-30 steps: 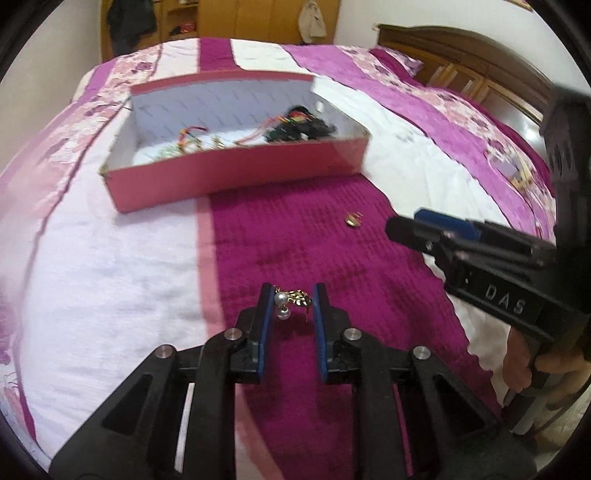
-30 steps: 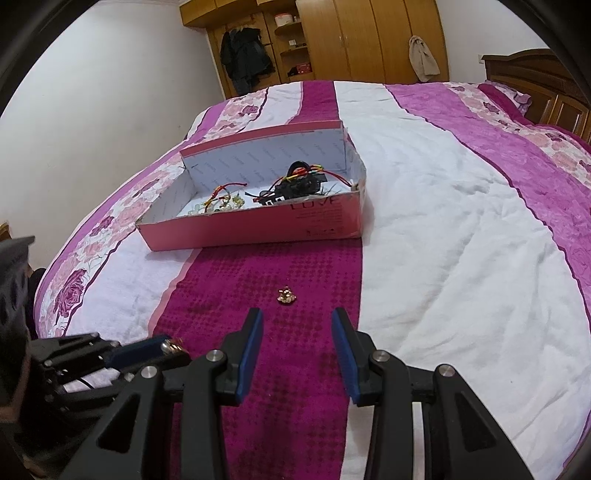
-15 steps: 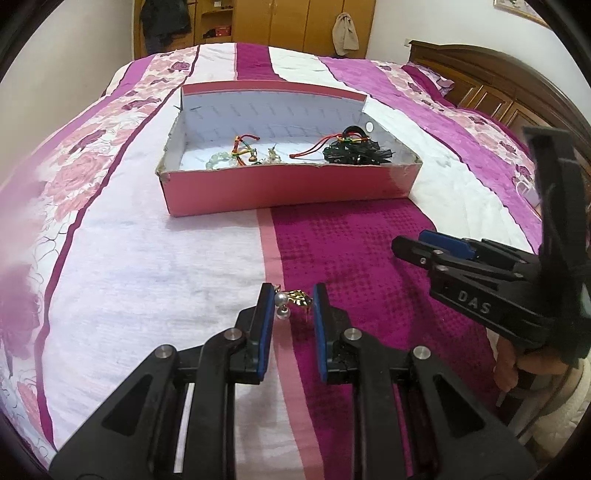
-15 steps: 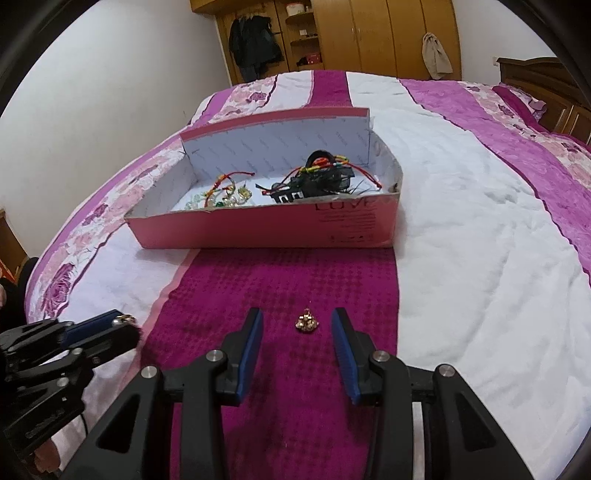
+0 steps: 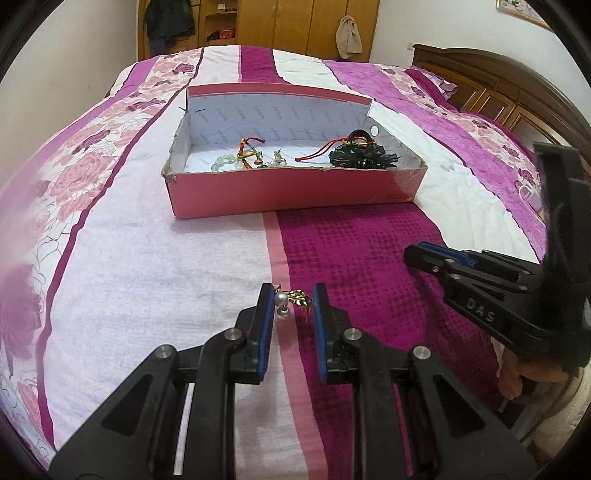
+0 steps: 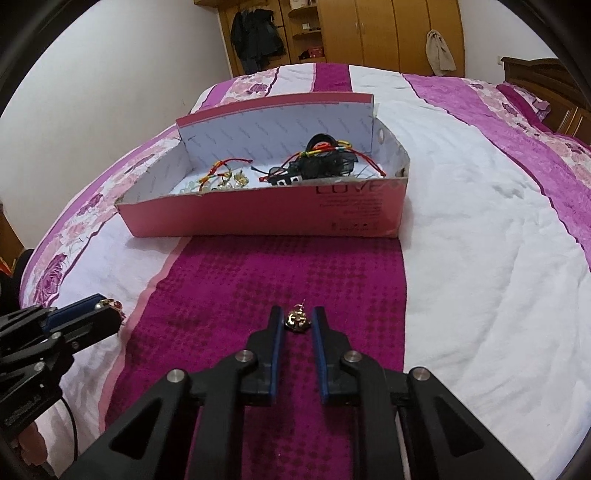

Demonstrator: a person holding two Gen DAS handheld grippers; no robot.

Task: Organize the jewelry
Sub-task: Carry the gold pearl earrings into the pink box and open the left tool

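My left gripper is shut on a gold leaf earring with a pearl and holds it above the bedspread; it also shows in the right wrist view. My right gripper has its jaws narrowed around a small gold earring lying on the dark magenta stripe; I cannot tell whether they touch it. A pink box with a white inside stands ahead, also in the right wrist view. It holds red cord bracelets, beads and a black tangle.
The bed has a white, pink and magenta striped quilt. A wooden headboard stands at the right. Wardrobes and hanging clothes line the far wall.
Both grippers moved closer to the box. My right gripper came forward over the gold earring and its jaws closed in around it. The left still holds its earring.
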